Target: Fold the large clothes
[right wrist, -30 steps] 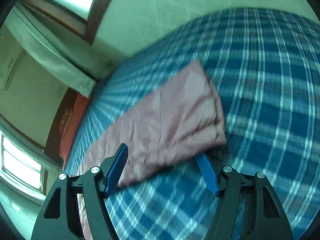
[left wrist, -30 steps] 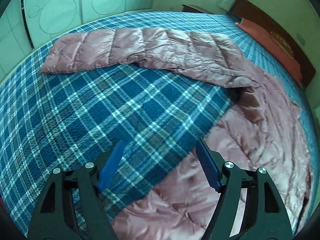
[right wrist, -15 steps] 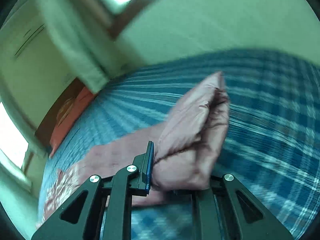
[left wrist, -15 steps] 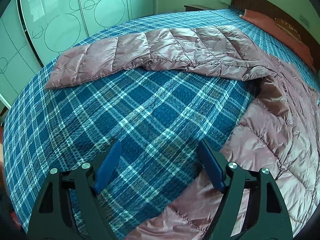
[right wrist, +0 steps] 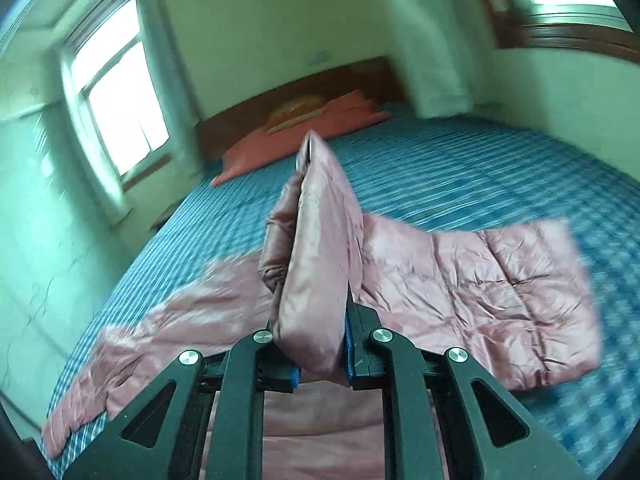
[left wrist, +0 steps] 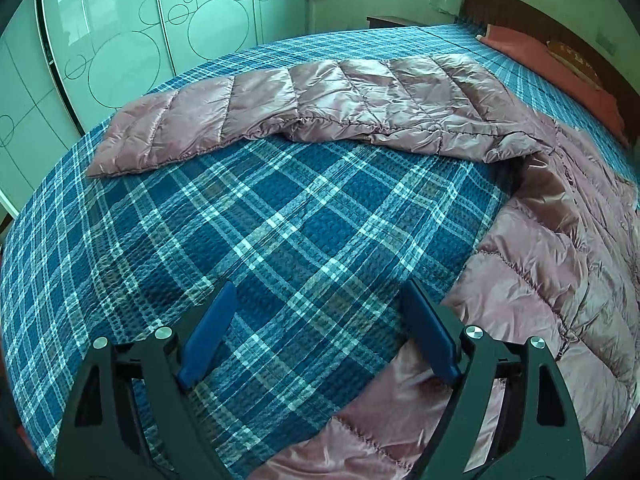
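Left wrist view: the left gripper (left wrist: 318, 330) hangs over bare plaid bedspread (left wrist: 248, 232), jaws opening with nothing between them; its right finger sits at the edge of the pink quilted coat (left wrist: 560, 264). One sleeve (left wrist: 320, 112) lies flat across the bed toward the wardrobe side. Only the right wrist view shows the right gripper (right wrist: 320, 356) clamped tight on the other sleeve (right wrist: 316, 240), raised off the coat, with red pillows (right wrist: 304, 128) at the headboard edge.
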`<state>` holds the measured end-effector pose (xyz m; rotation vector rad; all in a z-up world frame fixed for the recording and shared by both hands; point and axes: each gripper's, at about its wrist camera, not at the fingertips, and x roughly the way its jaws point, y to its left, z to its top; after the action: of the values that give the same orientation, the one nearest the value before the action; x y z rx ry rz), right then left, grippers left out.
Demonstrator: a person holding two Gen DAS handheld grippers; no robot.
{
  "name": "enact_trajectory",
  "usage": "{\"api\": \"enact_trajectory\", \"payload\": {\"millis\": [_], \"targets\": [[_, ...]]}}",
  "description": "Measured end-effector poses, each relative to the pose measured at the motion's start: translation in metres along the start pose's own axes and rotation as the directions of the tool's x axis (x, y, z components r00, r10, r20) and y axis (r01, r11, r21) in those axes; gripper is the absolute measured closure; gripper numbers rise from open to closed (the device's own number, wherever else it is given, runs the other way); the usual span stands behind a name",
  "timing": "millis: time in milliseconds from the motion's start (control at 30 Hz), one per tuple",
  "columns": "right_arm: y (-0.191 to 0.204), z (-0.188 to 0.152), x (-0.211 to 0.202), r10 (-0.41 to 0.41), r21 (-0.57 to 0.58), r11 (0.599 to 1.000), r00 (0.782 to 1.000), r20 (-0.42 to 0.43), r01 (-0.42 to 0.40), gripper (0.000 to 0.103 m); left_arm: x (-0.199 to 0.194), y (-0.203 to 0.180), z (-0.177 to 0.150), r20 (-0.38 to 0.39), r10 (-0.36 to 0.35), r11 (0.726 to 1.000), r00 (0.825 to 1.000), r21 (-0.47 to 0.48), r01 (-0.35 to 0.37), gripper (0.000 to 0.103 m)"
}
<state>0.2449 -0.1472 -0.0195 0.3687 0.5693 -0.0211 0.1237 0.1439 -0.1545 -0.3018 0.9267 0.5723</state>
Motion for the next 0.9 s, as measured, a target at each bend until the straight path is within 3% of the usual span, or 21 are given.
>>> {"api": "enact_trajectory", "payload": {"millis": [133,367,500,633,733,833,900], "targets": [[0.042,-0.017,0.038,0.036,-0.062,0.997,0.996,-0.076,-0.041,0.087,0.002,0.002,-0.001,0.006,-0.006,1.000,1.000,-0.004,0.006,0.017],[0.099,-0.063,0.062,0.069,-0.135,0.986,0.977,-0.200,-0.097,0.087,0.004,0.006,-0.001,0.006,-0.015,1.000,1.000,-0.009,0.015,0.016],[0.131,-0.089,0.078,0.095,-0.184,0.972,0.957,-0.273,-0.149,0.087,0.003,0.005,-0.001,0.006,-0.014,1.000,1.000,-0.008,0.014,0.016],[0.150,-0.107,0.086,0.110,-0.240,0.948,0.924,-0.366,-0.208,0.087,0.005,0.006,-0.001,0.007,-0.012,1.000,1.000,-0.007,0.012,0.016],[0.159,-0.119,0.088,0.102,-0.289,0.930,0.913,-0.396,-0.229,0.081,0.005,0.006,-0.001,0.006,-0.011,1.000,1.000,-0.006,0.011,0.016],[0.160,-0.119,0.072,0.154,-0.295,0.912,0.904,-0.400,-0.286,0.043,0.005,0.006,-0.001,0.006,-0.014,1.000,1.000,-0.008,0.014,0.015],[0.155,-0.112,0.049,0.186,-0.302,0.904,0.914,-0.360,-0.303,0.041,0.005,0.006,-0.001,0.007,-0.015,1.000,1.000,-0.009,0.015,0.015]]}}
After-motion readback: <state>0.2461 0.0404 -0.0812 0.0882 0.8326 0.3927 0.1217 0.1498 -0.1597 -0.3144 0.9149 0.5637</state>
